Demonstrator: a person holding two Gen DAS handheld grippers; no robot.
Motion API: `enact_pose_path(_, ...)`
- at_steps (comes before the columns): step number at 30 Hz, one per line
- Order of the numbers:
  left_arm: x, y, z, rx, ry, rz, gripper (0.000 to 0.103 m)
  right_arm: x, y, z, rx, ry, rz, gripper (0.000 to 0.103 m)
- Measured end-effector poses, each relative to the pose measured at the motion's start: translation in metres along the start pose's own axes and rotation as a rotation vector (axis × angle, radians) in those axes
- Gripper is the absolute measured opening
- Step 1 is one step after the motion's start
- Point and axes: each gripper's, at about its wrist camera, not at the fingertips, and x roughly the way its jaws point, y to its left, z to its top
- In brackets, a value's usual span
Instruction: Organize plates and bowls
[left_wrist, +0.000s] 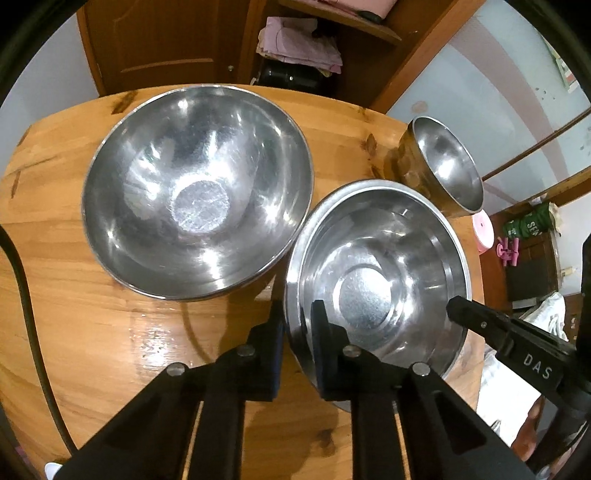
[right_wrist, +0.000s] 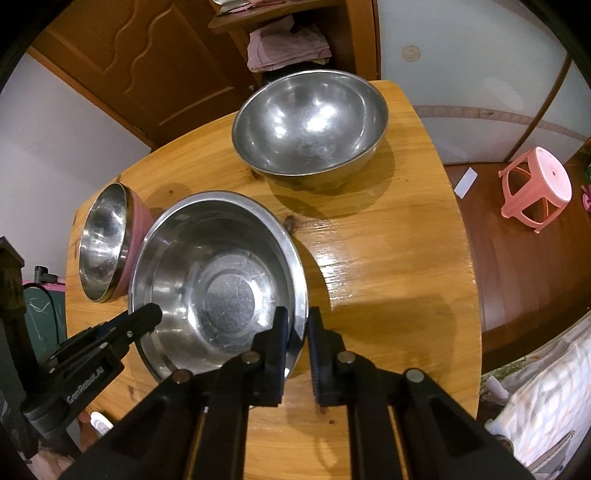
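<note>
Here, closest to me, both of my grippers pinch the same wide-rimmed steel bowl (left_wrist: 376, 273) from opposite sides. My left gripper (left_wrist: 299, 325) has its fingers nearly closed over the rim at the bowl's left edge, one finger outside the wall and one inside. My right gripper (right_wrist: 295, 332) does the same at the bowl's right edge, fingers drawn close with the rim between them; in the left wrist view its black tip reaches in over the far rim. I cannot tell whether the bowl rests on the wooden table (right_wrist: 388, 266) or hangs just above it.

Just beside that bowl, on its far side from the left camera, stands a small bowl (right_wrist: 103, 243) with a pink outer wall and a steel lining, sitting near the table's edge.

Farther back, the large deep steel bowl (left_wrist: 197, 192) stands upright and apart from the held one, empty inside.

Beyond the table, a pink plastic stool (right_wrist: 535, 188) stands on the floor, and folded pinkish cloth (right_wrist: 288, 44) lies on a wooden shelf.
</note>
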Motion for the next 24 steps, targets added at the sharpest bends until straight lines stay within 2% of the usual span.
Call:
enact_pose_path(6, 0.002, 0.002, -0.001, 0.003, 0.004, -0.050, 0.009, -0.003, -0.003, -0.003, 0.007, -0.001, -0.002, 0.010)
enact_pose_path(10, -0.013, -0.003, -0.010, 0.028, 0.000, -0.055, 0.009, -0.012, -0.006, -0.012, 0.016, 0.007, 0.025, 0.010)
enact_pose_path(16, -0.067, -0.022, -0.032, 0.121, -0.024, -0.036, 0.010, -0.054, 0.000, -0.037, -0.015, -0.023, 0.045, 0.010)
enact_pose_path(24, -0.147, -0.031, -0.084, 0.192, -0.075, -0.067, 0.012, -0.134, 0.016, -0.093, -0.080, -0.125, 0.079, 0.011)
